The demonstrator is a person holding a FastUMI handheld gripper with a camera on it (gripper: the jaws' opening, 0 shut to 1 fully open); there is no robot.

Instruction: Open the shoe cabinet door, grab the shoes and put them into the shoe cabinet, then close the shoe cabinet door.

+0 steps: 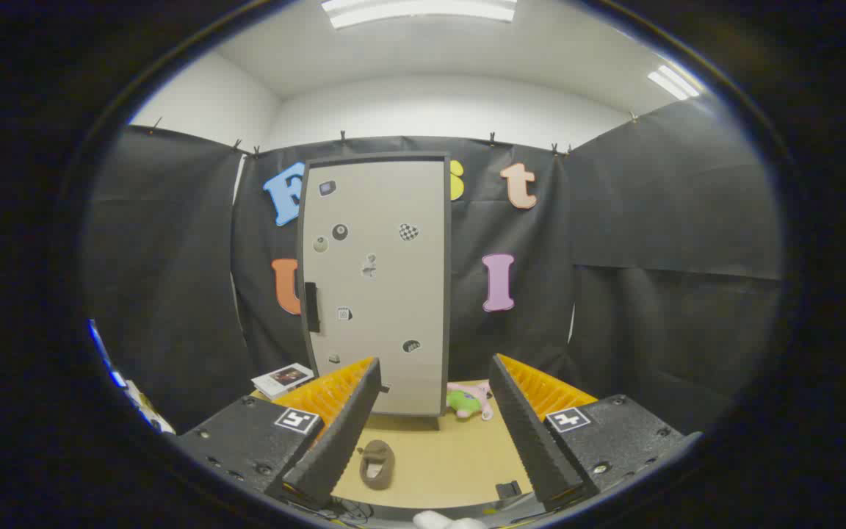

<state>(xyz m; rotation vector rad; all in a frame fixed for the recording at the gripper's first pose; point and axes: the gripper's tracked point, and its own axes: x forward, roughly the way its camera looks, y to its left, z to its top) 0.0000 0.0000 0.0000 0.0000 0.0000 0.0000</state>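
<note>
Task barely begun: the cabinet stands shut beyond the gripper, its pale flat door dotted with stickers, a dark handle on its left edge; a brown, soft-looking shoe lies on the tan table between the jaws, near the left one; the jaws stand wide and empty, their fingers ribbed black with orange backing; a green-and-pink plush toy rests by the cabinet's foot; opening, loading and closing all appear to remain.

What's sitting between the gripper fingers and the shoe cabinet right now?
In the gripper view, the open gripper has a brown shoe lying on the table between its fingers; beyond it, bare tabletop runs to the closed shoe cabinet.
</note>
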